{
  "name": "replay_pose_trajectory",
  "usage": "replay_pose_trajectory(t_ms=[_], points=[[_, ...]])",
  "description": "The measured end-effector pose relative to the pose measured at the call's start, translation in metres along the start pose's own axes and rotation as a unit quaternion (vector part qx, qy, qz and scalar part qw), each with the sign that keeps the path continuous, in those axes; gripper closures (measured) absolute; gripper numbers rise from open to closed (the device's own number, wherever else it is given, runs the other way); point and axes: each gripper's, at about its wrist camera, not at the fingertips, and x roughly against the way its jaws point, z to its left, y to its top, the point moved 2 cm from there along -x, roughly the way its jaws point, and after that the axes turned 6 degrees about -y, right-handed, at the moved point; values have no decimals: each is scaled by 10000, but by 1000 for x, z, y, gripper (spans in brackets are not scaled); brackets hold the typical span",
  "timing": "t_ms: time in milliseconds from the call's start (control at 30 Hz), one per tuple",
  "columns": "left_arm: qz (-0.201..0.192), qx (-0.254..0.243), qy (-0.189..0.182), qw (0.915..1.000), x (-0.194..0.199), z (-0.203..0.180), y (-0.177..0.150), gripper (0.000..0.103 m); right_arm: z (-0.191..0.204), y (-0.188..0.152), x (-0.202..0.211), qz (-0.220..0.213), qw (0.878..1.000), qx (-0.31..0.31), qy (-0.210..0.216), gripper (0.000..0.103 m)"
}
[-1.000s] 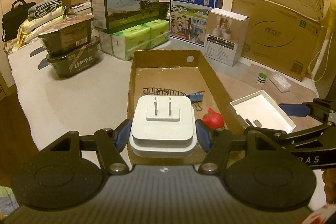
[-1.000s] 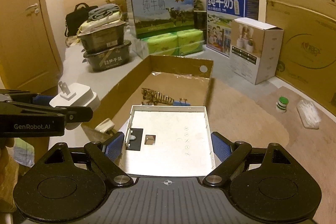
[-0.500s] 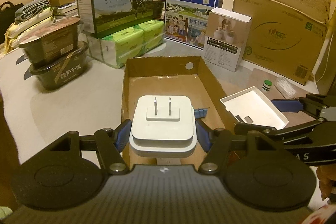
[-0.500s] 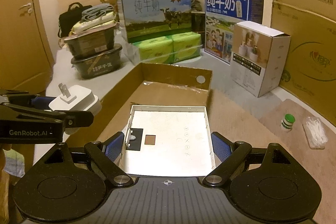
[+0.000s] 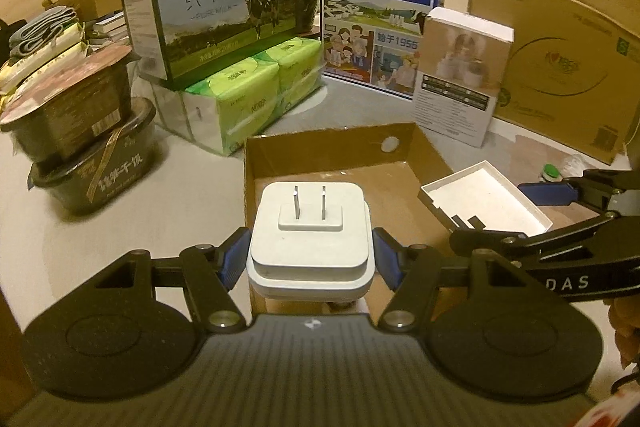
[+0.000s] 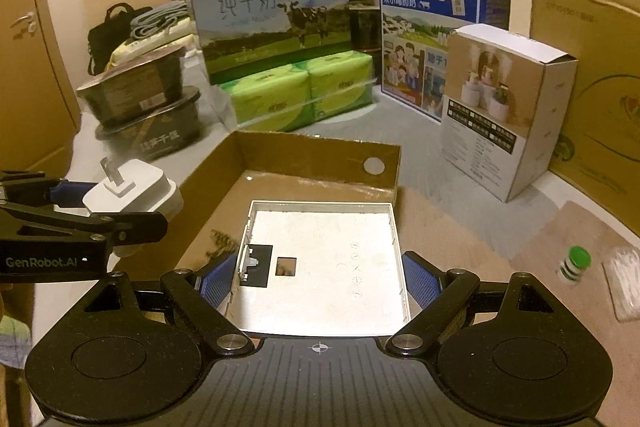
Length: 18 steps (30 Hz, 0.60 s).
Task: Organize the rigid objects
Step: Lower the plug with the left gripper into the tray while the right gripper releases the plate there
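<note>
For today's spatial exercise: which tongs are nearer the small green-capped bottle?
Right. The right tongs, gripping the white tray, have the bottle just off their right side. The left tongs, holding the plug, sit farther away, beyond the right tongs.

The square white plastic charger plug (image 5: 310,247) looks smooth and matt, the shallow brown cardboard tray (image 5: 320,147) dull and fibrous.

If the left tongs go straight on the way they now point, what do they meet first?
Most likely the floor of the open cardboard box, since the left tongs, gripping the white plug adapter, tilt down toward it. Depth is unclear.
</note>
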Motion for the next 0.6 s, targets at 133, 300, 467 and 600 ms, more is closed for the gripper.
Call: replay_pose_trajectory(t_ms=[133,300,467,600], points=[[74,-44,24,10000,-23,10,11,41,-2,11,-22,31,10000,79,-3,16],[127,-133,98,9998,-47,18,21,41,-7,20,-47,61,9999,136,-23,16],[244,-154,107,9995,-72,26,26,41,-13,27,-63,115,9999,83,2,16],[310,-176,56,9993,-85,26,25,41,-12,29,-69,90,9999,144,1,16]])
